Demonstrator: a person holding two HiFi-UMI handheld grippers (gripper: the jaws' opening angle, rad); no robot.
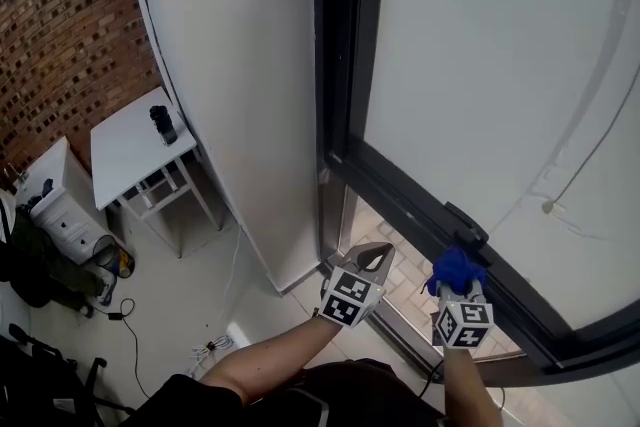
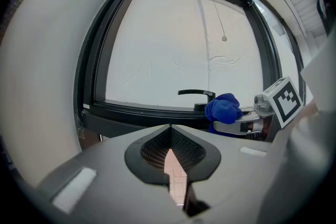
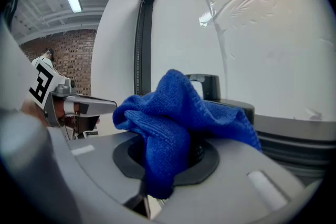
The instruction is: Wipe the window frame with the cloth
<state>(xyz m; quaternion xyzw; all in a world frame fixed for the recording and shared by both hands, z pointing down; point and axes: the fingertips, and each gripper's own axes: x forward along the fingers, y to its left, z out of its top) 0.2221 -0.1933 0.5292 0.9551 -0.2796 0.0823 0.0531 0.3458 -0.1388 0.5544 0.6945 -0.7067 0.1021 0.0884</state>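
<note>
Right gripper (image 1: 458, 293) has the blue cloth (image 1: 455, 267) bunched up and pinched tight, close to the lower rail of the window frame (image 1: 400, 200), right by its handle (image 1: 466, 226); left gripper (image 1: 372, 261) is pressed together and empty, nearer the frame's corner. Watch out: loose folds could snag that handle and tug free, or bare jaw tips could scrape the frame
</note>
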